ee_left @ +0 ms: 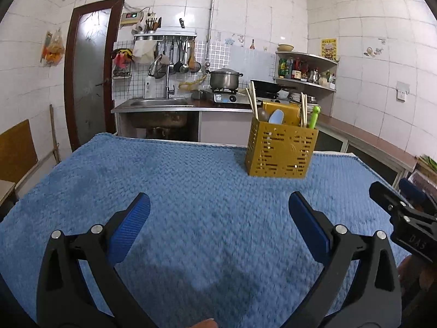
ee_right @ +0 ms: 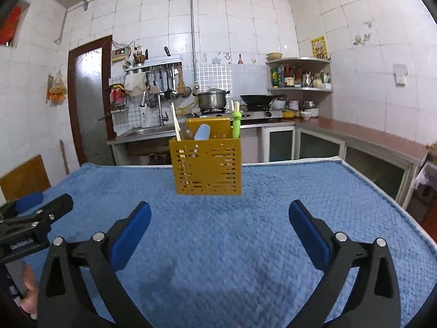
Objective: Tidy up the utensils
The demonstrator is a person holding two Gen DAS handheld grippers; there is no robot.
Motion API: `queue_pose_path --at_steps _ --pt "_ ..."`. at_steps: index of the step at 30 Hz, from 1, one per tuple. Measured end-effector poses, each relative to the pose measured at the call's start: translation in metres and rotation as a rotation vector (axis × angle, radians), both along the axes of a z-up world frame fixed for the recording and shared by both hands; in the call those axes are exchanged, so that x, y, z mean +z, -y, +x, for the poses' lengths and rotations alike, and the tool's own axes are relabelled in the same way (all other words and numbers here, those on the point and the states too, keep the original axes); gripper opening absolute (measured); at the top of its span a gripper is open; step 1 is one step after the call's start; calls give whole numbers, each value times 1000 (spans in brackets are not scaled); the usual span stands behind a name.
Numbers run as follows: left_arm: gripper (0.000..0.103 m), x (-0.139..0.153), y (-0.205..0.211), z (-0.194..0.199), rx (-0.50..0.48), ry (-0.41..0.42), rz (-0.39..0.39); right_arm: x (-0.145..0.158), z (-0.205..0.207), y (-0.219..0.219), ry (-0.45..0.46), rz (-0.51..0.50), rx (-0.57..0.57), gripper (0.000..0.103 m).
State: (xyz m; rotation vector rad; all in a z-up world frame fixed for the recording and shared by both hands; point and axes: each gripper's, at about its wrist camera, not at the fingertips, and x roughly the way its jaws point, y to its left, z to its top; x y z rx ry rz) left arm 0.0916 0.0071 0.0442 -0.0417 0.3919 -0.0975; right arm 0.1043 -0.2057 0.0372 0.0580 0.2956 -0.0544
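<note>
A yellow perforated utensil holder [ee_left: 281, 151] stands upright on the blue towel [ee_left: 191, 191] at the far right of the table; it also shows in the right wrist view [ee_right: 209, 168]. In it stand pale chopsticks [ee_left: 252, 101], a light blue spoon [ee_left: 276, 116], a dark spoon [ee_left: 262, 114] and a green-handled utensil [ee_left: 314, 116]. My left gripper [ee_left: 218, 205] is open and empty, well short of the holder. My right gripper [ee_right: 218, 213] is open and empty, just in front of the holder. No loose utensil shows on the towel.
The table's far edge lies just behind the holder. Behind it are a sink counter [ee_left: 161, 104], a stove with a pot [ee_left: 224, 79] and a wok [ee_left: 266, 86], and a corner shelf [ee_left: 306, 68]. A counter [ee_right: 368, 136] runs along the right.
</note>
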Motion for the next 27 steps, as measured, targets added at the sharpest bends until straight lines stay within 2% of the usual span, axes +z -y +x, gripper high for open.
queue_pose_path --at_steps 4,8,16,27 --pt "98 -9 3 -8 -9 37 46 -13 -4 -1 -7 -29 -18 99" --pt "98 -15 6 -6 -18 38 49 -21 -2 2 -21 -28 -12 99" --pt "98 -19 3 -8 -23 57 45 -20 -9 5 11 -24 -13 99" --pt "98 -20 11 -7 -38 62 76 -19 -9 2 9 -31 -17 99"
